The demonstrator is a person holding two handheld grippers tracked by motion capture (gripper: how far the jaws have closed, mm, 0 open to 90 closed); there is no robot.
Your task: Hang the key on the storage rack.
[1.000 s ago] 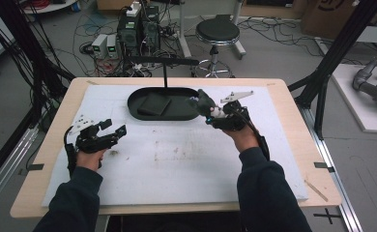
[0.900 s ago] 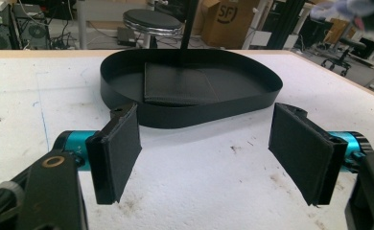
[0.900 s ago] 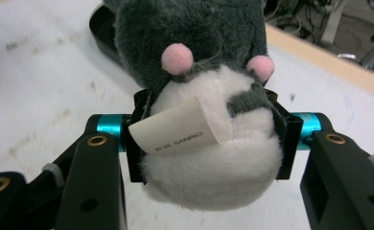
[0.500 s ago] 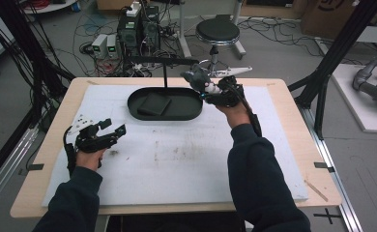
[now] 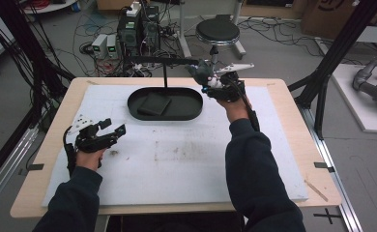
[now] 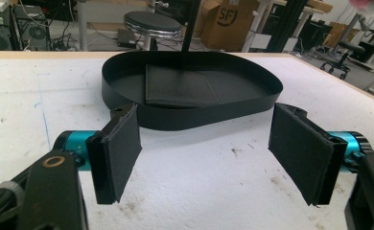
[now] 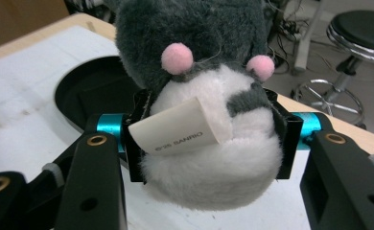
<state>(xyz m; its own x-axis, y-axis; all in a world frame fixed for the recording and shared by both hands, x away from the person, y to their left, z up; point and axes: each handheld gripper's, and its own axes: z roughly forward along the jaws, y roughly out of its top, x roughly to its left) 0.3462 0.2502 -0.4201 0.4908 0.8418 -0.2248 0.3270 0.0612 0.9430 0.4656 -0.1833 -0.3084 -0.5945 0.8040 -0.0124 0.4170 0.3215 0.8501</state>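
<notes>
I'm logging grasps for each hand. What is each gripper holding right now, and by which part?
The right gripper clamps a plush toy by its white lower body, jaws on either side. The left gripper holds nothing.

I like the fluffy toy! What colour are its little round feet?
Pink. The plush toy is grey and white with two pink feet, seen best in the right gripper view.

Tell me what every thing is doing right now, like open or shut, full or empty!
Left gripper: open, holding nothing, low over the white mat.
Right gripper: shut on the plush toy, raised by the tray's right end.
Plush toy: gripped from both sides, off the table, paper tag sticking out.
Tray: sitting on the mat, with a flat dark pad inside.
Dark pad: lying flat in the tray's left half.
</notes>
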